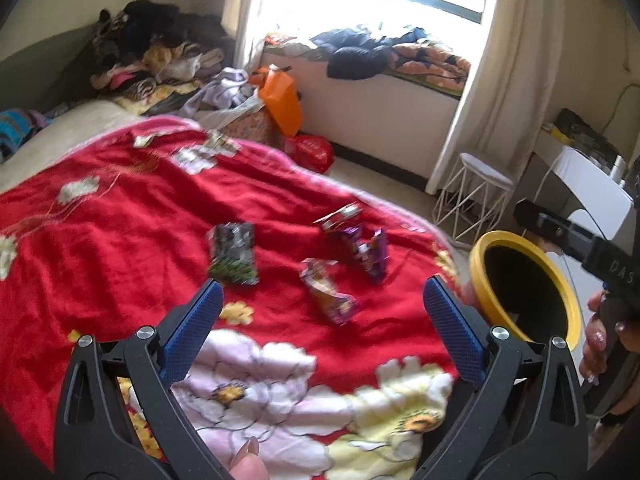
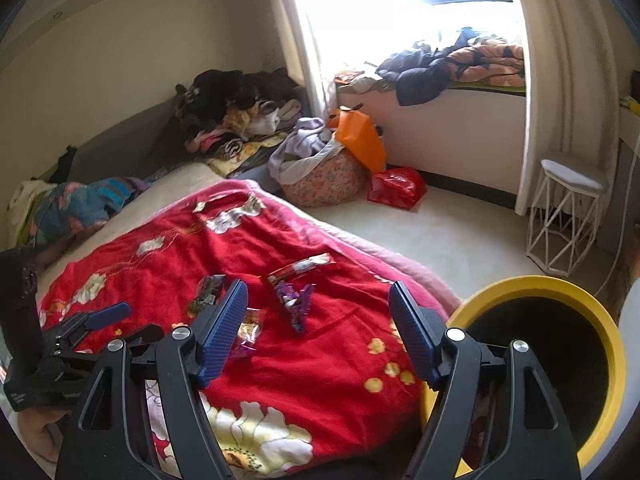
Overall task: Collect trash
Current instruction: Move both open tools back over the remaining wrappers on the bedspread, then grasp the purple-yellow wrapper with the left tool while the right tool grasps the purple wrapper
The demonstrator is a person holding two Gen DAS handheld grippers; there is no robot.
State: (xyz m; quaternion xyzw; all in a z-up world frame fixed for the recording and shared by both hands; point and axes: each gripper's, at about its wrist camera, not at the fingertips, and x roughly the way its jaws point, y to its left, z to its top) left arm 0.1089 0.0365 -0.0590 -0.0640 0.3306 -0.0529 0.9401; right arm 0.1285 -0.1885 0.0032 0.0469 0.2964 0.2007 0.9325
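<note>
Several snack wrappers lie on a red floral blanket (image 1: 120,240): a dark green one (image 1: 234,254), a purple one (image 1: 370,252), a red and white one (image 1: 340,216) and a yellow and purple one (image 1: 328,292). My left gripper (image 1: 324,282) hovers open just short of them, holding nothing. My right gripper (image 2: 318,286) is also open and empty, above the purple wrapper (image 2: 294,302); its left finger hides part of the yellow and purple wrapper (image 2: 250,330). A yellow-rimmed bin (image 2: 520,284) stands at the bed's right edge, beside the right gripper.
A white wire stool (image 2: 564,216) stands by the curtain. A red bag (image 2: 396,188), an orange bag (image 2: 360,140) and a floral laundry basket (image 2: 324,184) sit on the floor past the bed. Clothes are piled at the bed's far end (image 2: 232,120) and on the window ledge (image 2: 452,64).
</note>
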